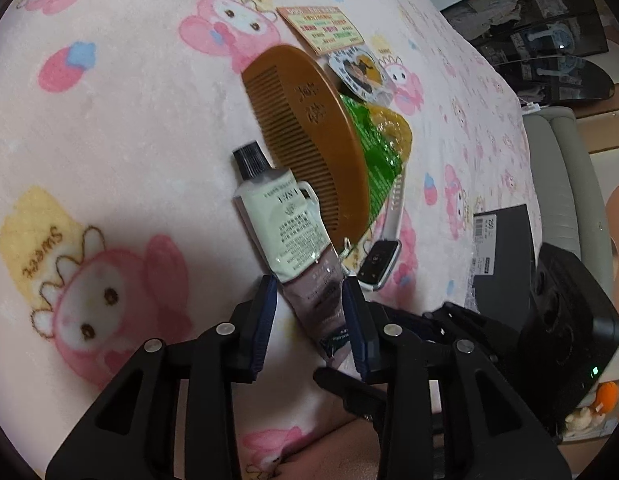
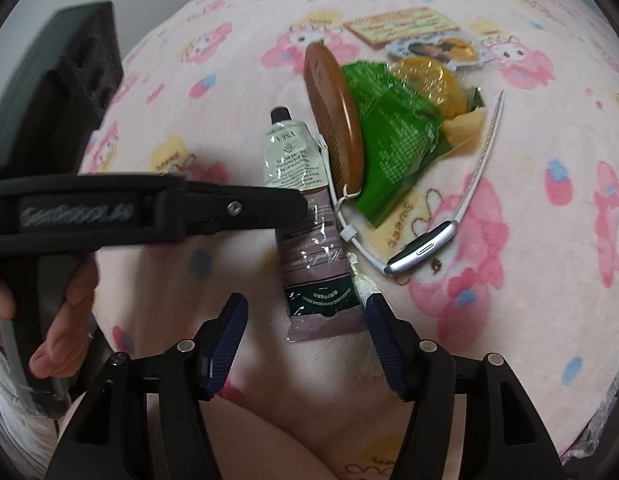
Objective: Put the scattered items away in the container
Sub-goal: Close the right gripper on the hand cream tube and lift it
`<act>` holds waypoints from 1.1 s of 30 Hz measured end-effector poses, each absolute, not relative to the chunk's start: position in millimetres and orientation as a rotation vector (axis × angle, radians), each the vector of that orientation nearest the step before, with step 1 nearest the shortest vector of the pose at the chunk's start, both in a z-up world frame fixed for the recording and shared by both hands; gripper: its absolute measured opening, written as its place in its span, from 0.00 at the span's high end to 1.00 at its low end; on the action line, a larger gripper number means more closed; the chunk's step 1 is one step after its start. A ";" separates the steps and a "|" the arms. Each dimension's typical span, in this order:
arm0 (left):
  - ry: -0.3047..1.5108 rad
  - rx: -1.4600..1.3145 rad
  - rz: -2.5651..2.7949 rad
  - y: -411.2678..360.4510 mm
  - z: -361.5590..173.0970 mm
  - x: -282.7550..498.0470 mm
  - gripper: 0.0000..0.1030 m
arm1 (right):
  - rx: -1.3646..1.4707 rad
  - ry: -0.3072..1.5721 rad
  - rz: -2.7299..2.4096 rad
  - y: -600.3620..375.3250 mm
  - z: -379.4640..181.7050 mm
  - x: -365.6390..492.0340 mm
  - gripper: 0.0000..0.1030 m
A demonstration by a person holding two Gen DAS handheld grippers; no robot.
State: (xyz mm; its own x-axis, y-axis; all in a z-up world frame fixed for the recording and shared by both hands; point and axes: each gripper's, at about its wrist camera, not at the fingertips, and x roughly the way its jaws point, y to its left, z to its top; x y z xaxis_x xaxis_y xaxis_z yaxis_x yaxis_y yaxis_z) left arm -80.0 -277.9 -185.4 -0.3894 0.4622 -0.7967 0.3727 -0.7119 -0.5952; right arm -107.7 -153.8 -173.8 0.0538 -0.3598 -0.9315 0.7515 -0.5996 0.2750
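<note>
Pink cartoon-print blanket (image 2: 549, 128) covers the whole work surface. On it, the hand-cream tube (image 2: 309, 216) lies flat with its black cap pointing away from you and its crimped end nearest you. Your left gripper (image 1: 309, 300) straddles the tube's dark lower half, fingers apart on either side; contact cannot be confirmed, and nothing is lifted. Your right gripper (image 2: 305, 320) hangs wide open around the crimped end, holding nothing. Your hand (image 2: 65, 320) shows on the left tool's handle in the right wrist view.

Just right of the tube, a brown wooden comb (image 1: 309, 132) overlaps a green packet (image 2: 393, 140) and a yellow wrapped item (image 2: 433, 80). A smartwatch (image 2: 425, 248) with a white strap lies beside them. A printed card (image 1: 321, 26) and a round sticker (image 1: 357, 68) sit beyond. A dark box (image 1: 503, 256) rests at the blanket's right edge.
</note>
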 end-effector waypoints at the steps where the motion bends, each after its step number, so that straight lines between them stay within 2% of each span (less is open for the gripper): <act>1: -1.167 -1.694 2.314 -280.0 -183.2 -79.4 0.68 | 1.496 0.416 -1.690 -153.5 -174.6 -108.6 0.44; 7: -1.239 -1.584 2.522 -314.4 -167.2 -80.8 0.67 | 1.510 0.433 -1.769 -151.5 -179.5 -113.8 0.49; 9: -1.245 -1.557 2.577 -325.8 -165.8 -87.9 0.67 | 1.514 0.438 -1.796 -150.8 -181.2 -115.6 0.54; 12: -1.213 -1.594 2.582 -329.9 -173.7 -99.3 0.68 | 1.520 0.447 -1.836 -149.8 -183.6 -118.2 0.54; 15: -1.155 -1.615 2.552 -321.5 -181.5 -98.7 0.77 | 1.533 0.404 -1.832 -148.3 -183.7 -118.5 0.54; 22: -1.122 -1.639 2.507 -298.4 -183.0 -77.0 0.79 | 1.606 0.259 -1.666 -161.2 -199.1 -107.4 0.54; 27: -1.011 -1.670 2.466 -279.9 -175.1 -63.7 0.79 | 1.617 0.250 -1.695 -170.9 -203.8 -102.2 0.54; 33: -1.048 -1.643 2.492 -289.4 -172.8 -70.3 0.79 | 1.641 0.235 -1.736 -154.6 -206.8 -104.8 0.54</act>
State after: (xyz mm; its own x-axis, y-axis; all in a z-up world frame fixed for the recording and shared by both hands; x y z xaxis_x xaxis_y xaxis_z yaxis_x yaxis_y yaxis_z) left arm -70.3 -289.4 -172.8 -0.4604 0.3264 -0.8255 0.3616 -0.7803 -0.5102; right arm -104.8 -154.6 -206.8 0.0749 -0.3722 -0.9251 0.6045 -0.7209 0.3390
